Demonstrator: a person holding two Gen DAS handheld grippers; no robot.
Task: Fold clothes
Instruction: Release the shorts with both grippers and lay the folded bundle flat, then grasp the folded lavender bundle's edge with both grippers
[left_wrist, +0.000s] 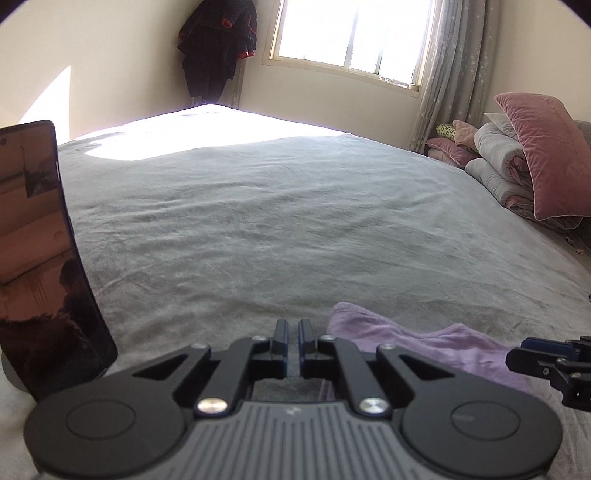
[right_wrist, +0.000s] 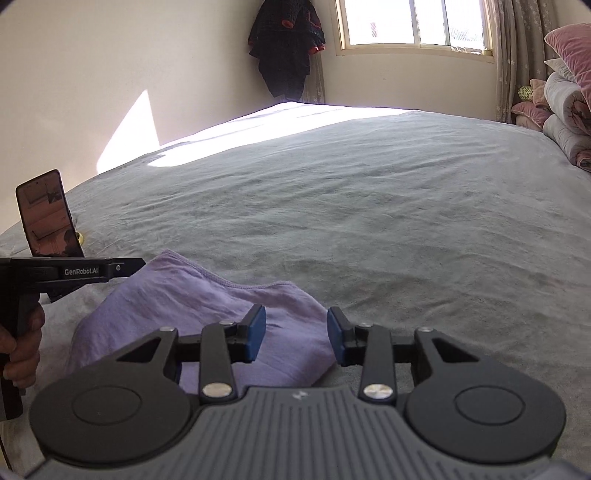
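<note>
bed: grey blanket (right_wrist: 369, 206) spread wide and mostly flat, serves as the work surface; big bare stretch beyond the cloth gives room to lay fabric out.
bedding pile: rolled quilts and pink pillows (left_wrist: 524, 158) stacked at the far right edge by the curtain, likely pushed aside to keep the middle free.
dark coat: hangs in the far corner (left_wrist: 216, 51) next to the window, well away from the work.
purple garment: lies on the near edge of the bed (right_wrist: 207, 317), a compact shape with a seam-edged top border, right side tucked into a soft rounded edge; looks at least doubled over, but layers can't be counted. Fits either a piece bunched and waiting to be spread or one already folded down; can't settle which.
phone: propped upright on a stand at the near left (left_wrist: 44, 258), screen facing the person, probably for monitoring the recording.
right gripper: hovers low over the garment's near right corner (right_wrist: 296, 334), jaws spread wide, blue pads either side of the fabric edge, holding nothing; placed as if to pinch or having just let go.
left gripper: sits just left of the garment (left_wrist: 292, 334), jaws nearly together, narrow slit between them, no cloth in it; level and off the fabric.
hand: wraps the left gripper's handle (right_wrist: 22, 350), seen at the right-wrist view's left edge.
</note>
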